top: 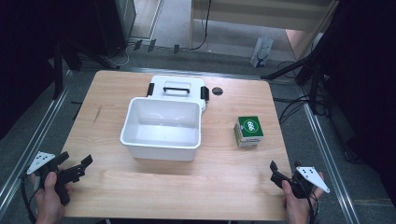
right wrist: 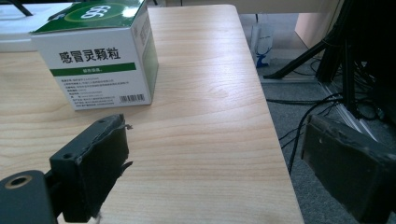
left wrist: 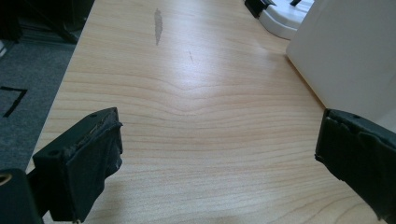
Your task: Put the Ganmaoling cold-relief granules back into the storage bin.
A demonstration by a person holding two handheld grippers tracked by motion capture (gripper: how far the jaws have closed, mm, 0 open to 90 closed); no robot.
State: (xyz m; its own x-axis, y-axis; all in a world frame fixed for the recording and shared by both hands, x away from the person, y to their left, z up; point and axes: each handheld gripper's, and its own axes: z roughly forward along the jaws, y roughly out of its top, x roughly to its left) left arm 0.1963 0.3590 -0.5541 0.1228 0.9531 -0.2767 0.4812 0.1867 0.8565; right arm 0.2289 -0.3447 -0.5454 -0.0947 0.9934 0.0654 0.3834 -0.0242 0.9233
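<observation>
A white open storage box (top: 161, 128) stands mid-table, its lid (top: 177, 87) with black latches lying behind it. A green-and-white medicine carton (top: 248, 131) sits upright to the right of the box; the right gripper view shows it ahead and to the left (right wrist: 100, 56). My left gripper (top: 74, 164) is held at the table's near left corner, open and empty, with the box wall (left wrist: 355, 51) ahead on its right. At the near right corner my right gripper (top: 286, 168) is open with nothing between its jaws, short of the carton.
The wooden table (top: 219, 177) has bare wood between the grippers. A round black cable hole (top: 217, 91) lies beside the lid. Tripod legs and cables (right wrist: 327, 60) stand on the floor off the table's right edge.
</observation>
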